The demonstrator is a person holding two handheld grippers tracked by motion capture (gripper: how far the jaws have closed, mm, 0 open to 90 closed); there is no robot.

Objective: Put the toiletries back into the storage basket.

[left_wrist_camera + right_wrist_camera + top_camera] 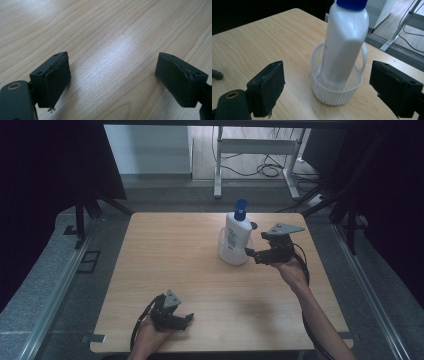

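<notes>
My right tongs are released, jaws spread wide, with the white bottle standing upright in its small white basket just ahead of them, untouched. My left tongs gape empty over the bare desk, well apart from the bottle

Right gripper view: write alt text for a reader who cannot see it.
A white bottle with a blue cap stands upright in a small white slatted basket on a wooden table. The right tool faces it with open jaws, touching nothing.
</notes>
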